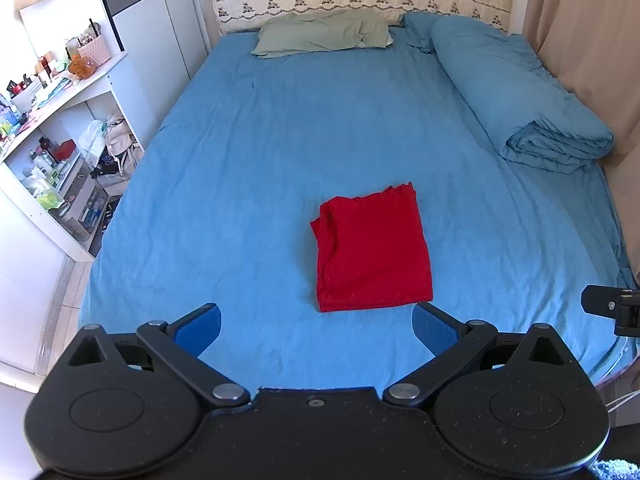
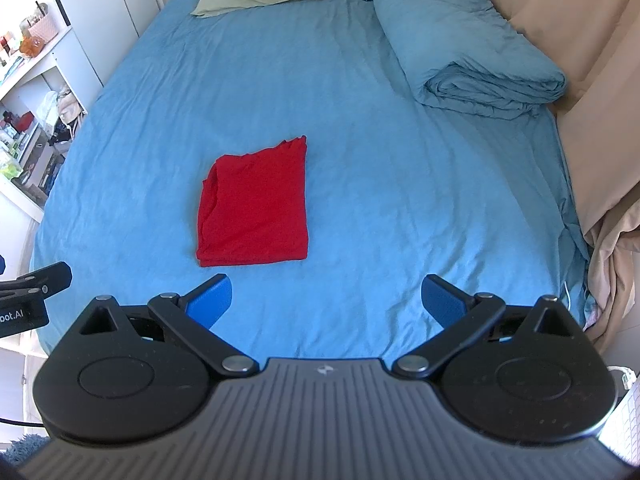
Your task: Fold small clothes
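A red garment (image 1: 372,252) lies folded into a rough rectangle on the blue bed sheet (image 1: 260,152), its bunched edge on the left. In the right wrist view the same red garment (image 2: 256,204) sits left of centre. My left gripper (image 1: 316,326) hovers just short of the garment's near edge, open, with nothing between its blue pads. My right gripper (image 2: 328,300) is also open and empty, held back from the garment and to its right. Part of the right gripper (image 1: 612,310) shows at the left view's right edge.
A rolled blue duvet (image 1: 520,84) lies along the bed's right side by a beige curtain (image 2: 592,80). A green pillow (image 1: 324,34) rests at the headboard. White shelves (image 1: 60,140) crowded with small items stand left of the bed.
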A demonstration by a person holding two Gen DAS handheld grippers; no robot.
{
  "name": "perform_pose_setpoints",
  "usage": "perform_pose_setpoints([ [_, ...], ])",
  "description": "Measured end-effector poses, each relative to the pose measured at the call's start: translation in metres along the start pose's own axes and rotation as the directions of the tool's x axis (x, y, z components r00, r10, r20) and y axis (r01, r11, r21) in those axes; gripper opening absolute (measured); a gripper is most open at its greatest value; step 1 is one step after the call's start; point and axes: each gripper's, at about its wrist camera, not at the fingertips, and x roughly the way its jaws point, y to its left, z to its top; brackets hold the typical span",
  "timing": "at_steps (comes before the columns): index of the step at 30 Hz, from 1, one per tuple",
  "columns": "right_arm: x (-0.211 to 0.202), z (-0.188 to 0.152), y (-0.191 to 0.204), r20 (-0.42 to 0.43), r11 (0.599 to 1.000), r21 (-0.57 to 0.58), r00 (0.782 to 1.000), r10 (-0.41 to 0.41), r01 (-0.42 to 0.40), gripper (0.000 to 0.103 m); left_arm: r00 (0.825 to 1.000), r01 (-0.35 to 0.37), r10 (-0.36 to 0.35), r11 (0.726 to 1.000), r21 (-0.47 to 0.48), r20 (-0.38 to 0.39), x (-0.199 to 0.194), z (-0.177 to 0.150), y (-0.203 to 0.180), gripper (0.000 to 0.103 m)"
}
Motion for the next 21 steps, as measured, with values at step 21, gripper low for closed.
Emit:
perform_pose_setpoints([
  [21,0.0022,0.0008,0.0006,-0.003,1.000,-0.003,1.000,-0.001,0.001,0.103,1.000,0.004,-0.004,1.000,0.024,0.026,0.0004,0.0016,0.0020,0.103],
])
